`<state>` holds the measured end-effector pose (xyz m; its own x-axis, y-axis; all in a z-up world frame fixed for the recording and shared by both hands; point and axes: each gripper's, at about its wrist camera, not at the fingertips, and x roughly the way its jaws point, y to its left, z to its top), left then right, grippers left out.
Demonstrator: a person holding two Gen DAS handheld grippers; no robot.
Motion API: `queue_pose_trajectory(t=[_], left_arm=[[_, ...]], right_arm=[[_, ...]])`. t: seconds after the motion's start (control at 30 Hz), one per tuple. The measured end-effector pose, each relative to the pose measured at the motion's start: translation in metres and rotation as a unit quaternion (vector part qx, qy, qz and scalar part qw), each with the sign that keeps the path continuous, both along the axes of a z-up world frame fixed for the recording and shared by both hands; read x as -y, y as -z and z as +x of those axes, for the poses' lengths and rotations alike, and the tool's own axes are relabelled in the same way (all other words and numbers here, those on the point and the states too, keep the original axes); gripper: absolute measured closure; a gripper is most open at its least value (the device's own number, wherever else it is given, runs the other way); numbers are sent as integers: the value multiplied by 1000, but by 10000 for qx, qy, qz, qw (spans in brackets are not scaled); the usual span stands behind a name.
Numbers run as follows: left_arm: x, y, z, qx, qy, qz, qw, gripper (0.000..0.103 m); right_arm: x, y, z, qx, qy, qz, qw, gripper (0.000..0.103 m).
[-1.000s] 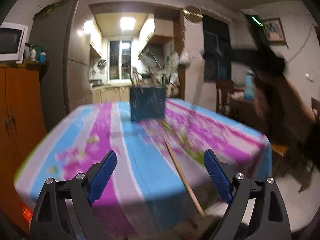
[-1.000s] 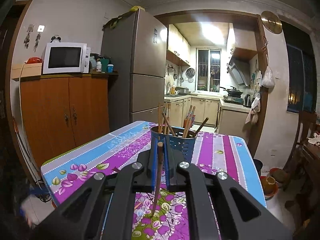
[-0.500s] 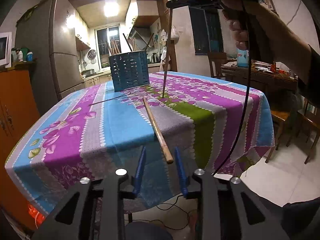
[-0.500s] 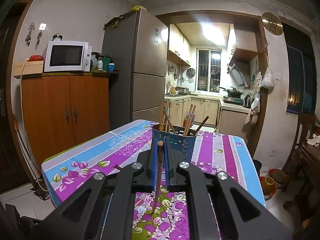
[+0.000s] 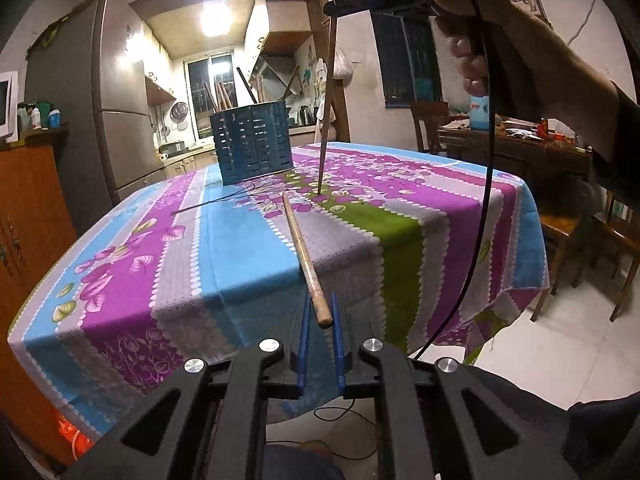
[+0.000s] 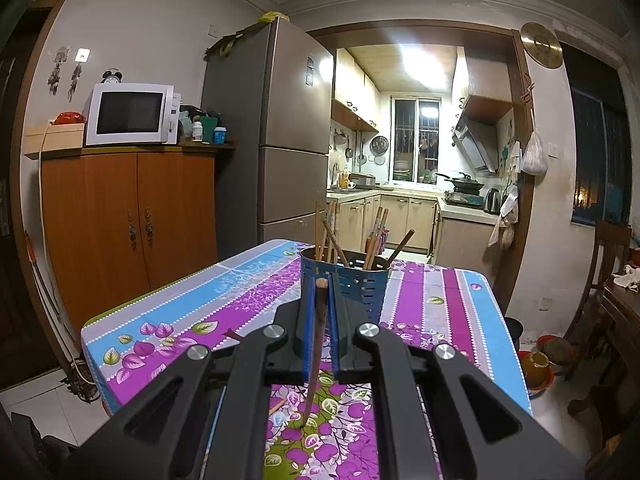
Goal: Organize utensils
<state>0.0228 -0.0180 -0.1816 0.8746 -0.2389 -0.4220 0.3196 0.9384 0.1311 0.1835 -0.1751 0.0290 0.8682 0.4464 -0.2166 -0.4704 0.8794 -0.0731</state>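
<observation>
A light wooden chopstick lies on the flowered tablecloth, its thick end sticking out over the near edge. My left gripper is closing its blue pads onto that end. My right gripper, held in a person's hand, is shut on a dark chopstick that stands upright with its tip on the cloth. Behind it stands a blue perforated utensil holder with several chopsticks in it. A thin dark chopstick lies in front of the holder.
A black cable hangs from the right gripper across the table's right side. Wooden chairs and a cluttered side table stand to the right. A wooden cabinet with a microwave and a fridge are on the left.
My left gripper dropped to the table's near edge and its jaws went from wide apart to narrow around the light chopstick's end. The right gripper kept still with its dark chopstick.
</observation>
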Motion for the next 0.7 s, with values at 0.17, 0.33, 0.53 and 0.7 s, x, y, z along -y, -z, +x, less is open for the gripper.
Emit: queue_pose_trajectory(t=[0.17,0.33,0.53,0.7], left_arm=[[-2,-6,-3,60,-6,-24,10000,95],[-4,-25,-4,294,-33,23,9996,95],[-9,-61,-5,799,-108,95,9967,95],[-14,-92,7,1114,-159,22,9936,95]], right_arm=[[1,0,0,-7,-8,-3,10000,98],[1,0,-1,-8,-24,-42,10000,98],[1,-3,-6,47,-34,-62,10000,98],[1,-9,-8,114,-77,-70,9999,98]])
